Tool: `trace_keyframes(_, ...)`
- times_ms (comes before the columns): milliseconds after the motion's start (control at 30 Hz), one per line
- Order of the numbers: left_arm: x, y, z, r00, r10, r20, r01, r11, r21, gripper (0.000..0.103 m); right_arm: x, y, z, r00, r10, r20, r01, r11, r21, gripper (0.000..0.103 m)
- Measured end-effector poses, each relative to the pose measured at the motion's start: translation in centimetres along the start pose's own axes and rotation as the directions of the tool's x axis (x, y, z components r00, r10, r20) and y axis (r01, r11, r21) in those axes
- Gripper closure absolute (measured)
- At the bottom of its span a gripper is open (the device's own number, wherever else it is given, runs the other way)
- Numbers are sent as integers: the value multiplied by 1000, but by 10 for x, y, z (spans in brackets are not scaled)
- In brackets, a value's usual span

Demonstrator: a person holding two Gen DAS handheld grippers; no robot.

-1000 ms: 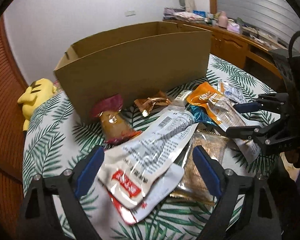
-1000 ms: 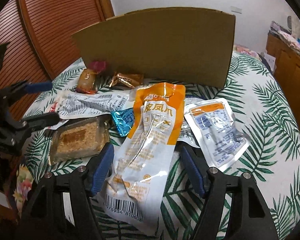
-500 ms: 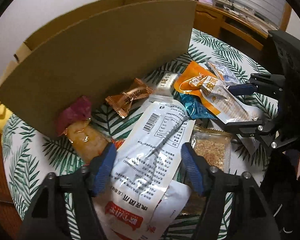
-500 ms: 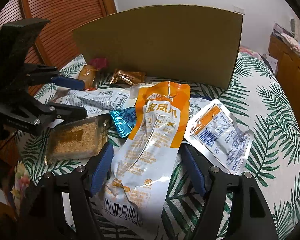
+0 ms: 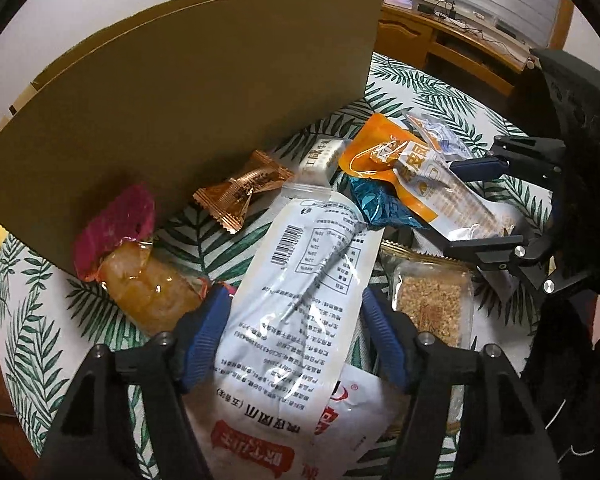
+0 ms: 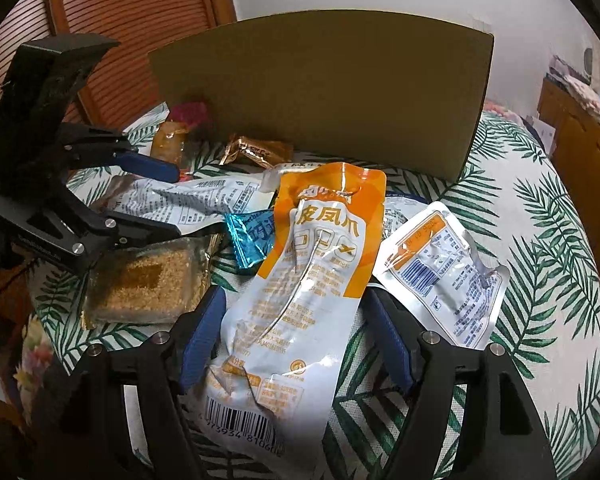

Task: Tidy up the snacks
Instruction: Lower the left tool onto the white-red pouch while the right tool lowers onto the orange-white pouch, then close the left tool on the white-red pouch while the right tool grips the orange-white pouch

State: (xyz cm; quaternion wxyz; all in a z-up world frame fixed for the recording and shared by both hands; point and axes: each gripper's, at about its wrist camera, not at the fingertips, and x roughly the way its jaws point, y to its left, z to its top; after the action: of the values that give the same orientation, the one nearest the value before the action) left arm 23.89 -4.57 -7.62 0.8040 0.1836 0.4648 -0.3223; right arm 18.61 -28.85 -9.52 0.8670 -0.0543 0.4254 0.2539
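Note:
Snack packets lie on a leaf-print tablecloth in front of a tall cardboard box. My left gripper is open, its blue pads astride a long white packet. My right gripper is open, its pads astride an orange-and-white packet. Each gripper shows in the other's view: the right gripper and the left gripper. I cannot tell whether the pads touch the packets.
Around lie a yellow jelly snack with pink top, a gold-wrapped sweet, a blue wrapper, a clear pack of crumbly bar and a small white-orange packet. A wooden cabinet stands behind.
My left gripper has moved forward and down over the white packet and its jaws have narrowed. My right gripper has crept forward over the orange packet.

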Motion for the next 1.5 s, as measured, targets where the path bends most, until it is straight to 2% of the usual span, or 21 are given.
trace_keyframes(167, 5, -6, 1, 998, 48, 29, -48, 999, -5, 34, 1, 3, 1, 1000, -14, -8, 14, 1000, -11, 29)
trace_keyframes(333, 7, -5, 2, 999, 32, 20, -32, 999, -13, 29, 4, 5, 3, 1000, -25, -18, 25, 1000, -14, 27)
trace_keyframes(500, 9, -6, 6, 999, 37, 13, -37, 999, -13, 29, 5, 5, 6, 999, -42, -19, 42, 999, -14, 27)
trace_keyframes(600, 10, -10, 6, 998, 64, 7, -64, 998, 2, 38, 5, 6, 7, 999, -46, -20, 46, 999, -14, 27)
trace_keyframes(667, 8, -18, 4, 995, 102, 20, -103, 994, 40, 49, 5, 6, 7, 998, -53, -22, 53, 998, -20, 27)
trace_keyframes(733, 3, -20, 5, 994, 102, 39, -103, 994, 34, 65, 4, 8, 6, 997, -67, -23, 66, 997, -36, 27)
trace_keyframes(767, -1, -20, 6, 994, 96, 51, -98, 995, 26, 68, 4, 9, 5, 997, -81, -22, 80, 996, -45, 30)
trace_keyframes(900, -2, -15, 7, 994, 90, 61, -90, 996, -3, 72, 3, 10, 4, 996, -87, -13, 87, 995, -45, 44)
trace_keyframes(1000, -9, -14, 5, 991, 90, 97, -88, 996, -22, 85, 2, 8, 2, 996, -87, -3, 87, 996, -34, 51)
trace_keyframes(1033, -12, -14, 5, 989, 99, 107, -96, 995, -27, 86, 1, 7, 0, 996, -88, 0, 88, 996, -30, 52)
trace_keyframes(1200, -18, -13, 0, 985, 117, 124, -114, 993, -31, 88, -10, -1, -2, 997, -71, 17, 71, 997, -2, 52)
trace_keyframes(1367, -33, -15, -6, 976, 130, 173, -125, 991, -43, 93, -24, 0, 2, 996, -68, 54, 68, 998, 3, 52)
trace_keyframes(1400, -35, -16, -5, 973, 135, 185, -129, 991, -46, 94, -26, 1, 3, 996, -69, 59, 69, 998, 1, 52)
trace_keyframes(1433, -37, -17, -5, 971, 136, 199, -129, 990, -51, 103, -27, 2, 4, 996, -70, 63, 71, 998, -1, 52)
trace_keyframes(1500, -43, -18, -6, 965, 140, 221, -130, 990, -59, 103, -30, 2, 5, 995, -71, 74, 71, 997, -1, 52)
